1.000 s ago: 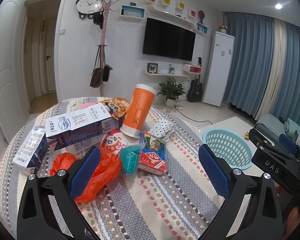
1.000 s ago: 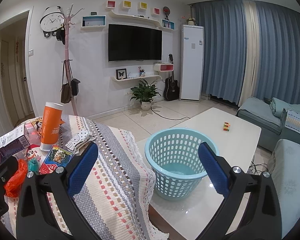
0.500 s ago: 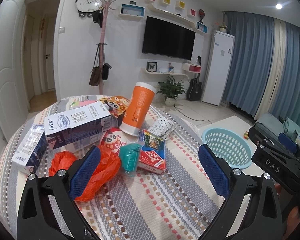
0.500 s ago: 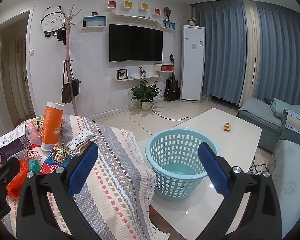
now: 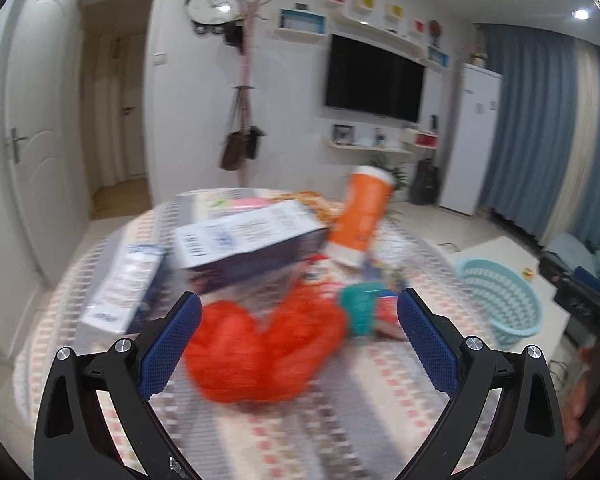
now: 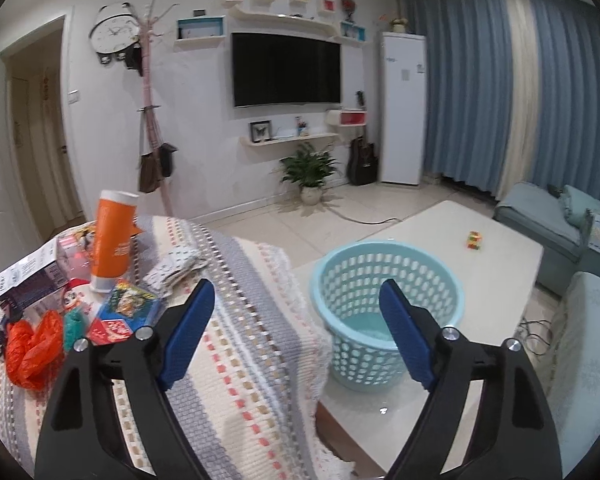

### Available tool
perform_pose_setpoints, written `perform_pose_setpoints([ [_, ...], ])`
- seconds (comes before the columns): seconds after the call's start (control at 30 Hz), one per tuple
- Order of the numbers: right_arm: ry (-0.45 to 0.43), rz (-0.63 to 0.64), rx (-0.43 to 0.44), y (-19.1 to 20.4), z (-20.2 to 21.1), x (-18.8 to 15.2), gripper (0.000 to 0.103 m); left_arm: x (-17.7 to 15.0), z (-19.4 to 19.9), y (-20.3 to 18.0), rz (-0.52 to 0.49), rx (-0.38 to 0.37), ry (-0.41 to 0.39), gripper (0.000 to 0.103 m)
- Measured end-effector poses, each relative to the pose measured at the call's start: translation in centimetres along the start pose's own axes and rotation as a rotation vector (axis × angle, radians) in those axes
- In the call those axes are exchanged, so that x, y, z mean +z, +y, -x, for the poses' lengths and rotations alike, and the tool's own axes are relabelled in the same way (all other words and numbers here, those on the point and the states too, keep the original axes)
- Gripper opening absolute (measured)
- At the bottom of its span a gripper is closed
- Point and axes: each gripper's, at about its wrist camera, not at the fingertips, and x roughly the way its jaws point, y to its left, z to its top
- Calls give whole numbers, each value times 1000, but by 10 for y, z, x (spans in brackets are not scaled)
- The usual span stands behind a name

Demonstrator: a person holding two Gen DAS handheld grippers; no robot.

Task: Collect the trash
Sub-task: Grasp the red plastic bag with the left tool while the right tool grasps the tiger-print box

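Observation:
A pile of trash lies on the striped tablecloth (image 5: 340,420): a crumpled orange plastic bag (image 5: 260,344), a teal wrapper (image 5: 360,308), a white and dark carton (image 5: 244,240), a second carton (image 5: 120,296) and a tilted orange cylinder (image 5: 360,216). My left gripper (image 5: 298,344) is open, its jaws on either side of the orange bag, close above it. The view is blurred. My right gripper (image 6: 294,332) is open and empty over the table's edge, with the light blue basket (image 6: 384,312) in front of it. The orange bag (image 6: 32,348) shows at its far left.
The basket stands on a white coffee table (image 6: 500,264) to the right of the cloth-covered table. A red and blue packet (image 6: 120,316) and a dotted paper piece (image 6: 176,272) lie near the pile. A sofa (image 6: 580,240) is at the right.
My left gripper has moved forward and left toward the orange bag, which now looms larger between its jaws. My right gripper has shifted slightly toward the table.

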Motion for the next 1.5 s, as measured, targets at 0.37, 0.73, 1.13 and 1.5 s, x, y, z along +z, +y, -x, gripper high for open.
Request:
perform_pose_setpoints([
  [0.37,68,110,186,61,-24,2,72,-19,-45,49,131,-88,209,95],
  [0.73,277,90,338,112,-85,-8,72,-27,-78,56,170,-124,277,95],
  [1.13,484,10,382,135,-136,-18,73,-26,-86,50,130,-76,269,70],
  [1.5,517,22,342,148,-133,-19,76,-21,-85,51,129,-54,251,57],
])
